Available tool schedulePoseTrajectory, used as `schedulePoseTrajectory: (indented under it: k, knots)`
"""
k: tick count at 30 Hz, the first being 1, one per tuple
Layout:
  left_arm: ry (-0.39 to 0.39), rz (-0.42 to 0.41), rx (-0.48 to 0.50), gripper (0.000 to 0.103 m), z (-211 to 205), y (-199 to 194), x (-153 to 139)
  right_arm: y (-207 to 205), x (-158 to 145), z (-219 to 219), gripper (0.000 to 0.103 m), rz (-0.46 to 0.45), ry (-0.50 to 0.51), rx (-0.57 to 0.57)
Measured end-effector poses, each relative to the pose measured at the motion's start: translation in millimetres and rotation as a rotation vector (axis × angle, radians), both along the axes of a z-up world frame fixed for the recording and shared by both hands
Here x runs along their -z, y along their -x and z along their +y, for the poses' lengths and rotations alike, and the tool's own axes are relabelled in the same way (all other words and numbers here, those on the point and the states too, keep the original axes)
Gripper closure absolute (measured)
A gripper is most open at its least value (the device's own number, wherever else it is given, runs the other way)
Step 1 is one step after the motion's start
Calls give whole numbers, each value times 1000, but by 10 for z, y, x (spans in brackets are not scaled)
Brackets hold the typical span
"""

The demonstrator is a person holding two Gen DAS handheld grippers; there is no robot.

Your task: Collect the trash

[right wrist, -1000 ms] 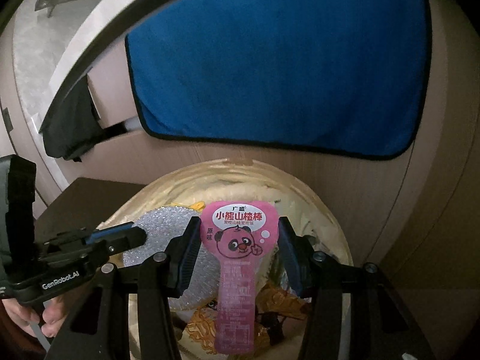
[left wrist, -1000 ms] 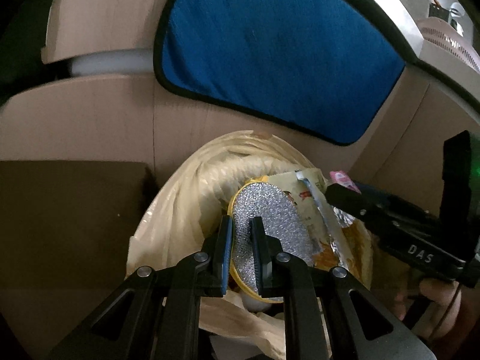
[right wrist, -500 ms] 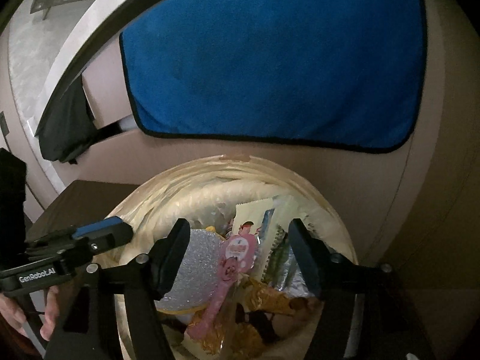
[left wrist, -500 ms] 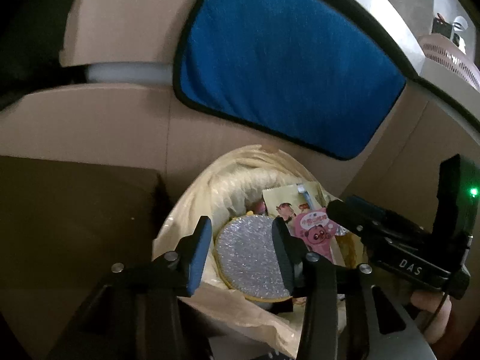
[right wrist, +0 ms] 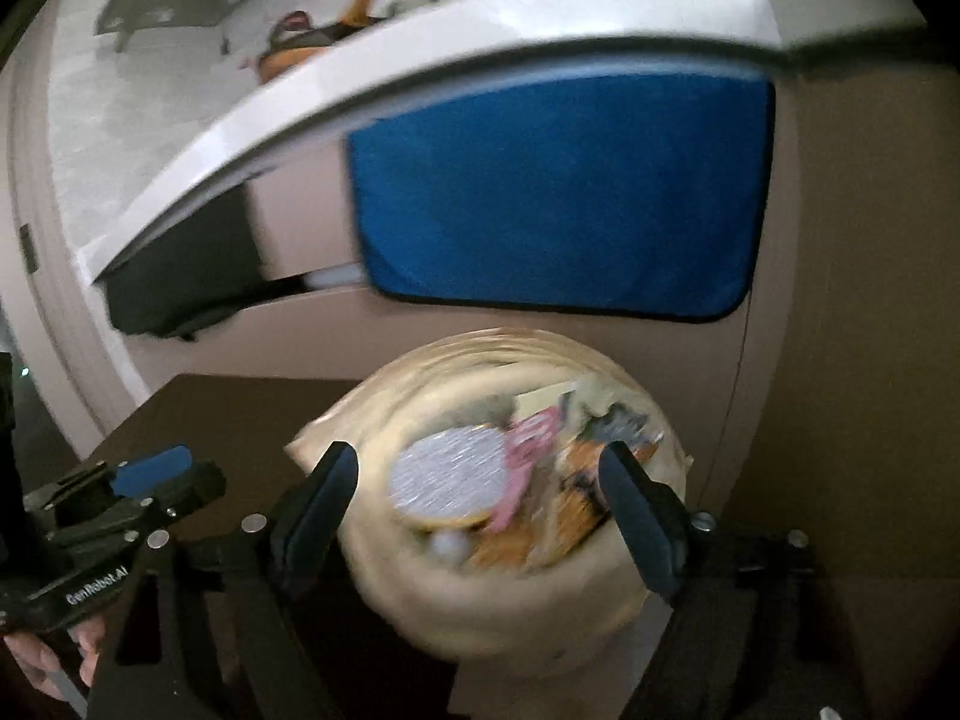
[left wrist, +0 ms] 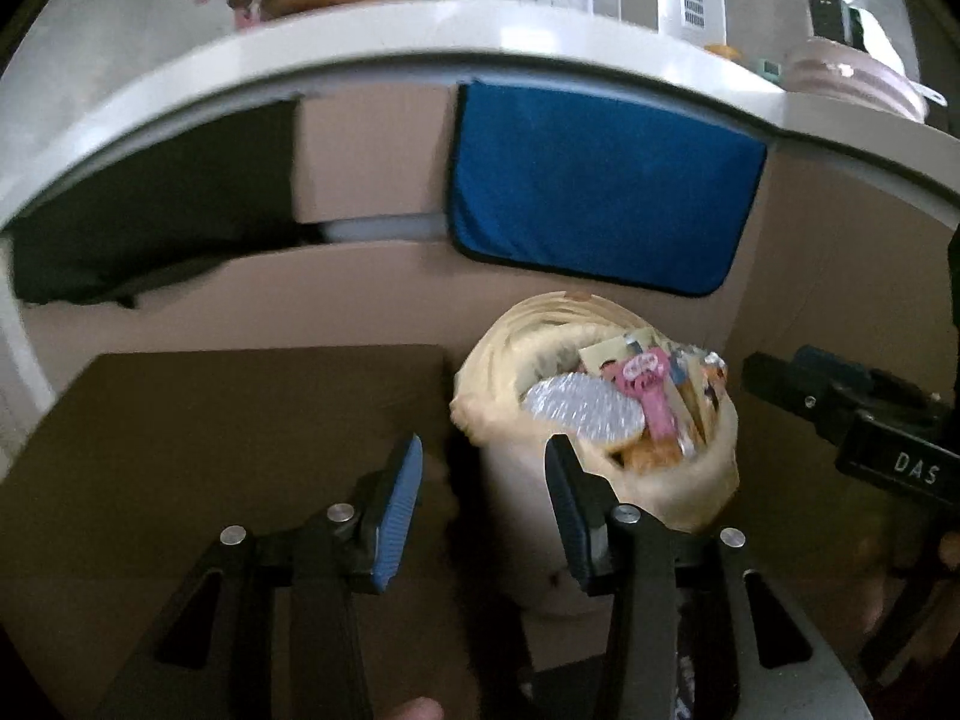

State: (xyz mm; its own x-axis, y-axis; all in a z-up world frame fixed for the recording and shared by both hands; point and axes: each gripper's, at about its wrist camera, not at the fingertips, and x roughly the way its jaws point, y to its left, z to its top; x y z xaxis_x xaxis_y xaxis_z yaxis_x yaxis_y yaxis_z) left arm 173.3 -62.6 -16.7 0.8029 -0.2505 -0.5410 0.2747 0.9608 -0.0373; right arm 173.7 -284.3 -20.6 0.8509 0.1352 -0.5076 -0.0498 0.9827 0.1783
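Both the left gripper [left wrist: 483,489] and right gripper [right wrist: 480,504] hang above the lined trash bin [left wrist: 600,468], fingers spread and empty. The silver lid [right wrist: 447,477] and pink wrapper [left wrist: 651,396] lie inside. That drop looks finished; fetching more trash likely comes next.

Dim below, brighter above the curved white worktop [left wrist: 420,30]; fisheye-bent edges, motion blur perhaps worst on the cream-lined trash bin [right wrist: 420,588]
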Motion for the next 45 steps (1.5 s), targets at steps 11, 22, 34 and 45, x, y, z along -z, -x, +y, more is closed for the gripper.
schedulePoseTrajectory:
  k: [11, 22, 34, 45]
  knots:
    - [8, -104, -88, 59, 550, 1180, -210, 1357, -254, 901, 22, -130, 298, 29]
    - [-65, -157, -174, 54, 573, 1702, -290, 2021, -248, 1067, 22, -130, 192, 78]
    - [-54, -146, -239, 54, 773, 1848, -323, 2071, -186, 1248, 22, -94, 156, 14]
    - [-45, -137, -238, 54, 791, 1884, -332, 2076, -204, 1248, 22, -105, 155, 13]
